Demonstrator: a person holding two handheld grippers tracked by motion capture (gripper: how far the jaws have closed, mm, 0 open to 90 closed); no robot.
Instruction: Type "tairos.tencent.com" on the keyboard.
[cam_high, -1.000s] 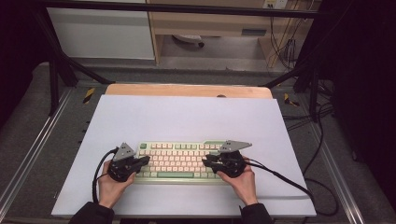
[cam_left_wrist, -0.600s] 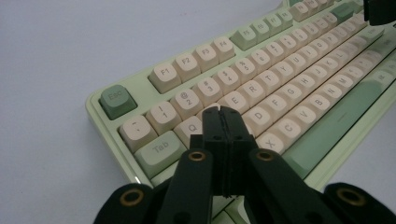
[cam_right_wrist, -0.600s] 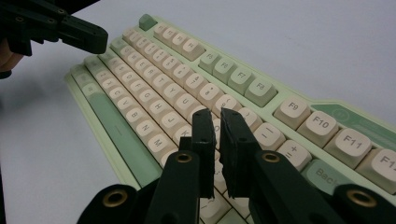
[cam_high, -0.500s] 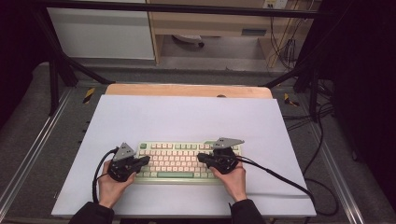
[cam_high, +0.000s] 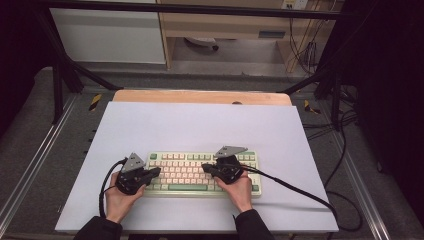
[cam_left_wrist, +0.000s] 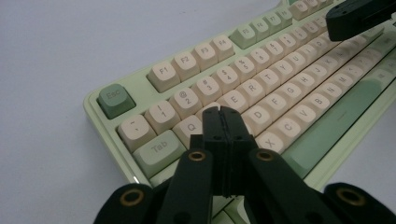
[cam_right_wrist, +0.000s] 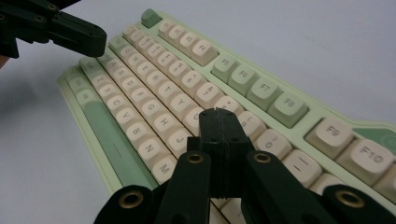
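A pale green keyboard (cam_high: 190, 172) with cream keys lies on the white sheet near the front edge. My left gripper (cam_high: 158, 171) rests over the keyboard's left end. Its jaws are shut with nothing between them, and its tip (cam_left_wrist: 221, 112) sits just above the keys (cam_left_wrist: 280, 74) near Q and W. My right gripper (cam_high: 205, 168) is over the middle of the keyboard. Its jaws have just been closing and now stand shut and empty, the tip (cam_right_wrist: 218, 114) above the keys (cam_right_wrist: 140, 93) near the U and I columns. Each gripper view also shows the other gripper farther off.
The white sheet (cam_high: 200, 125) covers most of a wooden table (cam_high: 200, 96). Black cables trail from both grippers, the right one (cam_high: 300, 192) running off the sheet's right front corner. Metal frame rails flank the table, with a cabinet behind.
My right gripper has slid left along the keyboard from near its right end toward the middle. The left gripper has stayed put.
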